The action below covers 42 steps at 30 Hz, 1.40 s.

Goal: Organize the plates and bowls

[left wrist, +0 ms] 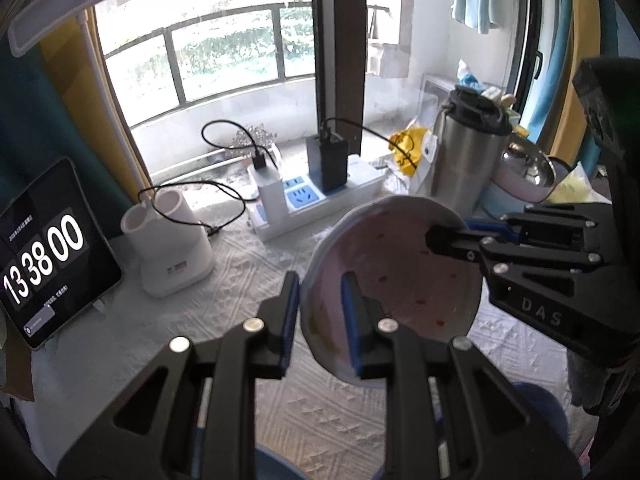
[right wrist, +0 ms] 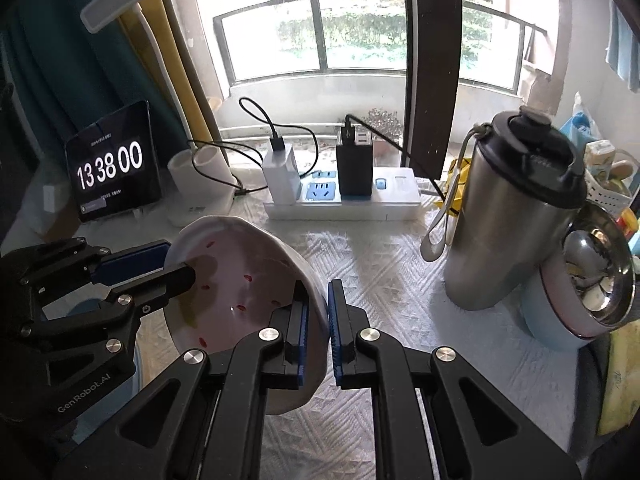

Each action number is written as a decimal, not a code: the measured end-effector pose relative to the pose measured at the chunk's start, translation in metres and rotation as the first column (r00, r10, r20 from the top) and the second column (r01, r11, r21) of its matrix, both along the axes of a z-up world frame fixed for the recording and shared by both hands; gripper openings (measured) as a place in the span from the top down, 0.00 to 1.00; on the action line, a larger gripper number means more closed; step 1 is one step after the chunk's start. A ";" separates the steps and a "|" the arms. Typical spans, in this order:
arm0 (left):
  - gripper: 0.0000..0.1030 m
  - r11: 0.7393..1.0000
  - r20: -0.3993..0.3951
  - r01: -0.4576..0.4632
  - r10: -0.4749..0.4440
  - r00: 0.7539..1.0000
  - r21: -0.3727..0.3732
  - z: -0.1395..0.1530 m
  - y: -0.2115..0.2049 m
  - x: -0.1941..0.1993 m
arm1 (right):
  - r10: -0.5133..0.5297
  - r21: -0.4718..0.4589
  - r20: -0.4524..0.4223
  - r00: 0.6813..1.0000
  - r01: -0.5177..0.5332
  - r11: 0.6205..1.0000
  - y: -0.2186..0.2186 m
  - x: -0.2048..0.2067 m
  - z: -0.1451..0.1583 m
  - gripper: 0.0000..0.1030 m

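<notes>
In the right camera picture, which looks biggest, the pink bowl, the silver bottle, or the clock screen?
1. Pink bowl, though it is nearest the camera, so unsure against the bottle.
2. Silver bottle.
3. Clock screen, smallest and farthest away.

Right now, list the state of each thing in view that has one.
Pink bowl: lifted off the cloth, tilted, gripped at opposite rims.
Left claw: shut on the bowl.
Right claw: shut on the bowl.
Steel flask: upright, lid closed.
Tablet: on, displaying 13 38 00.

Tablet's (left wrist: pixel 44 248) small text illegible
</notes>
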State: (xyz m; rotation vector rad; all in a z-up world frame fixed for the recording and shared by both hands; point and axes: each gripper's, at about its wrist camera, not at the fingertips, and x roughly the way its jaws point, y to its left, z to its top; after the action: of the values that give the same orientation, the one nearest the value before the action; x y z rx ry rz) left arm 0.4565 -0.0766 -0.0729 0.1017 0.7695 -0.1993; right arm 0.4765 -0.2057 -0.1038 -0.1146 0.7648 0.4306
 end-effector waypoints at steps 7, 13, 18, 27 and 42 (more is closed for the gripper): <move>0.79 1.000 0.033 0.002 -0.002 0.999 -0.008 0.015 0.000 -0.013 | -0.008 0.011 0.028 1.000 0.008 1.000 -0.004 -0.016 0.017 0.89; 0.79 1.000 0.053 0.001 0.000 0.999 -0.011 0.027 0.001 -0.027 | -0.011 0.012 0.045 0.999 0.010 1.000 -0.003 -0.030 0.028 0.89; 0.79 1.000 0.069 0.002 -0.001 0.998 -0.012 0.035 0.000 -0.038 | -0.013 0.010 0.061 0.998 0.012 1.000 -0.004 -0.042 0.036 0.89; 0.79 1.000 0.092 0.009 -0.008 0.996 -0.011 0.047 -0.003 -0.062 | -0.021 0.011 0.082 0.996 0.020 1.000 -0.006 -0.065 0.046 0.89; 0.79 1.000 0.115 0.017 -0.016 0.993 -0.008 0.058 -0.008 -0.099 | -0.028 0.016 0.104 0.994 0.027 1.000 -0.010 -0.105 0.054 0.89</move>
State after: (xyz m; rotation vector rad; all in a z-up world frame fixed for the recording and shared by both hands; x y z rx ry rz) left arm 0.3573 -0.0846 -0.0153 0.1103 0.6528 -0.2103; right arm 0.3719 -0.2156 -0.0493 -0.1122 0.6595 0.4007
